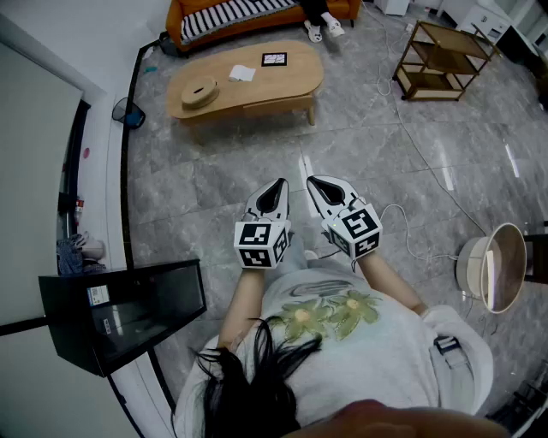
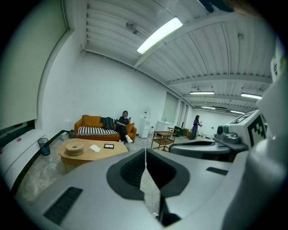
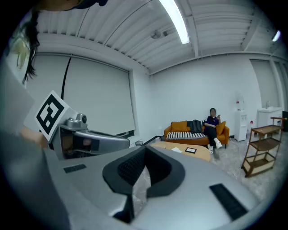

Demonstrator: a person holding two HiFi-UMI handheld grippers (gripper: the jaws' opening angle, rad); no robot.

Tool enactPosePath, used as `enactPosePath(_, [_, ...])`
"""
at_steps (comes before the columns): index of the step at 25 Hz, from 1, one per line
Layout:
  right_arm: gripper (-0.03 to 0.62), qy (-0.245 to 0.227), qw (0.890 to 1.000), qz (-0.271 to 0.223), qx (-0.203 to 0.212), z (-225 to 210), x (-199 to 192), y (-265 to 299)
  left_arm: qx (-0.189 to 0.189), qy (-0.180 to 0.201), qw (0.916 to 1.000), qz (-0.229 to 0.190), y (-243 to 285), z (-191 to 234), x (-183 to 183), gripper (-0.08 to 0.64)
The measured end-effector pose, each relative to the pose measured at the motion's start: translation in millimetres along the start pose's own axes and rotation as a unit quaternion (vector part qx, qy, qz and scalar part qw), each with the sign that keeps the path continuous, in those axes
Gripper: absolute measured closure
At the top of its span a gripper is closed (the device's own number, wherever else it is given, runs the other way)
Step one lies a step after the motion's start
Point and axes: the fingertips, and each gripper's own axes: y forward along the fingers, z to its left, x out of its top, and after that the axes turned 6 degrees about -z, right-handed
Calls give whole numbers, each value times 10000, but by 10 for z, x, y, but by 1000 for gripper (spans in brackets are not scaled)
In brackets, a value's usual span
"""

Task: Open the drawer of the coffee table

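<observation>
A light wooden oval coffee table (image 1: 248, 85) stands across the room, far ahead of me; its drawer front (image 1: 274, 106) faces me under the top. The table also shows in the left gripper view (image 2: 92, 152) and in the right gripper view (image 3: 184, 150). My left gripper (image 1: 281, 183) and right gripper (image 1: 312, 180) hang side by side over the grey floor, well short of the table. Both are shut with nothing between the jaws.
On the table lie a round wooden ring (image 1: 199, 91), a white paper (image 1: 242, 73) and a dark tablet (image 1: 274, 59). An orange sofa (image 1: 257, 13) with a seated person stands behind it. A wooden shelf cart (image 1: 441, 60) is at right, a black cabinet (image 1: 128, 312) at left, cables (image 1: 419, 154) cross the floor.
</observation>
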Motion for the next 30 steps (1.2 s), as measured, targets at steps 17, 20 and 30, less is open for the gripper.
enactPosePath(17, [584, 60, 10000, 55, -18, -462, -138, 330, 120, -109, 9997, 180, 490, 346, -72, 537])
enactPosePath(20, [583, 65, 9999, 79, -68, -633, -119, 496, 122, -133, 9996, 208, 693, 500, -36, 537])
enactPosePath(30, [583, 51, 9996, 205, -175, -1273, 81, 1327, 91, -219, 9995, 222, 1527, 1148, 304, 537])
